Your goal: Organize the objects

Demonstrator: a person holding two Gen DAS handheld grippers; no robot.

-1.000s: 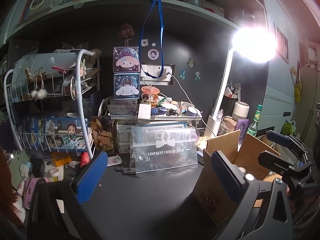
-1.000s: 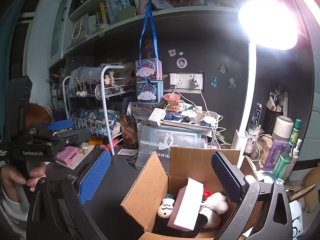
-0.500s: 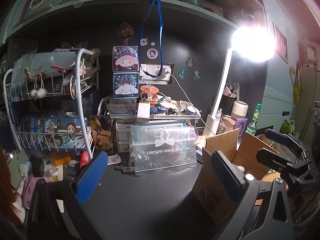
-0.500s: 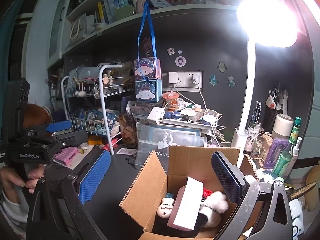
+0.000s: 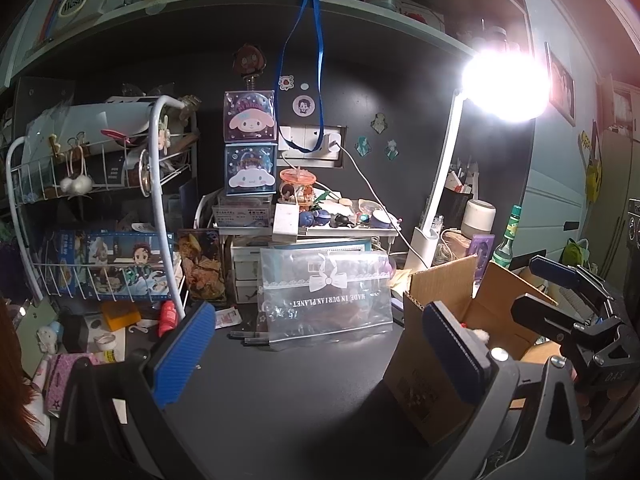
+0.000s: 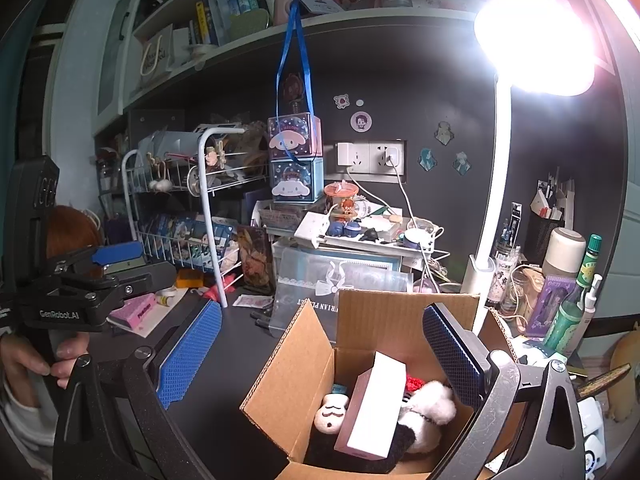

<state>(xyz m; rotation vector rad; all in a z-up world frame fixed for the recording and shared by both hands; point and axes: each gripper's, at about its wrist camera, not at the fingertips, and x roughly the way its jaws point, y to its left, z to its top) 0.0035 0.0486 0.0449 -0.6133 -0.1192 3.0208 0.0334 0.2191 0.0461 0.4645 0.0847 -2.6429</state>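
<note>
An open cardboard box (image 6: 308, 364) stands on the dark desk. Inside it lie a white carton (image 6: 372, 400), a small white figure (image 6: 332, 416) and a white-and-black plush (image 6: 428, 408). My right gripper (image 6: 320, 352) hovers open over the box, empty. My left gripper (image 5: 318, 354) is open and empty above the bare desk (image 5: 288, 380), left of the box (image 5: 436, 308). A clear zip bag (image 5: 324, 292) leans upright behind it. Each gripper shows in the other's view: the right gripper (image 5: 544, 292) beyond the box, the left gripper (image 6: 132, 262) held by a hand (image 6: 60, 360).
A white wire rack (image 5: 100, 240) with boxes stands at the left. A cluttered shelf (image 5: 304, 228) and stacked cartoon boxes (image 5: 250, 152) sit at the back. A bright desk lamp (image 5: 500, 80), bottles (image 6: 576, 292) and jars crowd the right. Pens (image 5: 252, 338) lie near the bag.
Both grippers have drifted only slightly. Nothing was picked up, released, opened or shut.
</note>
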